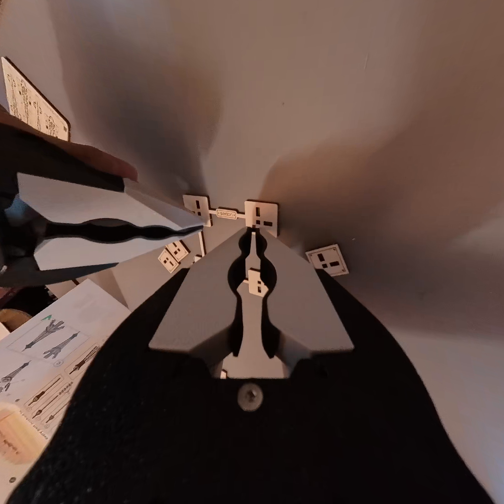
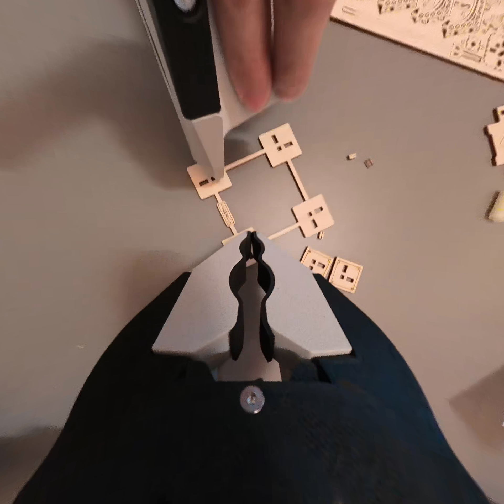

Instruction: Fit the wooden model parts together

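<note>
While the left gripper [image 1: 252, 231] pointed steeply down at the grey worktop [image 1: 354, 122], its jaws were nearly closed on a thin wooden strip [image 1: 253, 248] that ran up between them, with a small slotted wooden tab [image 1: 256, 282] showing in the gap nearer the camera. Its tips met a corner square of the wooden frame [image 2: 297, 174], a flat piece of four slotted squares joined by thin bars lying on the worktop.

In the right wrist view the right gripper [image 2: 250, 236] had its jaws almost together, tips over the nearest corner square; whether it pinched anything there I could not tell, since the tips hid that spot. The left gripper stood upright on the far-left corner square, with a person's fingers [image 2: 261, 54] along its side.

Just right of the right gripper lay two loose squares [image 2: 331, 268] side by side, touching. A third loose square [image 1: 327, 259] lay apart from the frame in the left wrist view. Farther off, two tiny offcuts [image 2: 360, 160] sat on bare worktop, and a cut parts sheet [image 2: 436, 32] lay at the far right edge. An instruction sheet [image 1: 54, 349] lay to the near left in the left wrist view. Open worktop spread to the left of the frame in the right wrist view.
</note>
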`<move>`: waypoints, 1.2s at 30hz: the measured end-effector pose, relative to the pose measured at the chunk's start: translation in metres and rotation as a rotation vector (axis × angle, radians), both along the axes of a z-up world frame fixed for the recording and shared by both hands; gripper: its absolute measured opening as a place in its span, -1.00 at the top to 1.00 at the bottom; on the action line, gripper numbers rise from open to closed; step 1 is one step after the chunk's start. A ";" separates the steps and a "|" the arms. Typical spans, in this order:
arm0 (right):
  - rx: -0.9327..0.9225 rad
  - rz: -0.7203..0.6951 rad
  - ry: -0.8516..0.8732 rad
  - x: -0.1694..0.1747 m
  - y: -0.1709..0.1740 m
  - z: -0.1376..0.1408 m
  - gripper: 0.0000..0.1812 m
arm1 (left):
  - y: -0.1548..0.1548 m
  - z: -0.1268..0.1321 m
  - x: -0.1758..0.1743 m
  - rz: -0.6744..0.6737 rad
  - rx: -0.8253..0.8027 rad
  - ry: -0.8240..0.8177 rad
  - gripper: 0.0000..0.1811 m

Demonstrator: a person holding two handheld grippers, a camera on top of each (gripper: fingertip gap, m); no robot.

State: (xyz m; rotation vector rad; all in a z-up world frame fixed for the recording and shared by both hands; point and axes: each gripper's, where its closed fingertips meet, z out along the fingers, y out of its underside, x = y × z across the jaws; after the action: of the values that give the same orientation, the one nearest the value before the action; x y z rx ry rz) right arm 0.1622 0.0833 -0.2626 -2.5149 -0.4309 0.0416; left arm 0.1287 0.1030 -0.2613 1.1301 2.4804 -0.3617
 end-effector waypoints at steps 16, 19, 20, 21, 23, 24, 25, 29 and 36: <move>-0.019 -0.003 0.019 -0.001 0.000 -0.003 1.00 | 0.001 -0.003 -0.003 -0.046 0.104 0.017 1.00; -0.020 -0.004 0.019 -0.001 0.000 -0.003 1.00 | 0.001 -0.004 -0.003 -0.046 0.114 0.020 1.00; -0.020 -0.004 0.019 -0.001 0.000 -0.003 1.00 | 0.001 -0.004 -0.003 -0.045 0.117 0.023 1.00; -0.019 -0.005 0.019 -0.001 0.000 -0.003 1.00 | 0.000 -0.003 -0.002 -0.044 0.115 0.021 1.00; -0.019 -0.005 0.019 -0.001 0.000 -0.003 1.00 | 0.000 -0.004 -0.002 -0.047 0.124 0.021 1.00; -0.019 -0.006 0.019 -0.001 0.000 -0.003 1.00 | 0.000 -0.004 -0.003 -0.049 0.130 0.019 1.00; -0.019 -0.006 0.019 -0.001 0.000 -0.003 1.00 | 0.000 -0.004 -0.002 -0.051 0.137 0.017 1.00; -0.020 -0.009 0.022 -0.001 0.000 -0.003 1.00 | 0.001 -0.004 -0.002 -0.056 0.168 0.010 1.00; -0.020 -0.012 0.024 -0.001 0.000 -0.003 1.00 | 0.001 -0.005 -0.002 0.000 0.210 0.035 1.00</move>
State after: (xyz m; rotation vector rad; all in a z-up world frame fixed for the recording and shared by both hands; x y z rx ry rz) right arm 0.1612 0.0832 -0.2652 -2.5342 -0.4078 0.0722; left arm 0.1264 0.1044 -0.2665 1.2131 2.5970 -0.1231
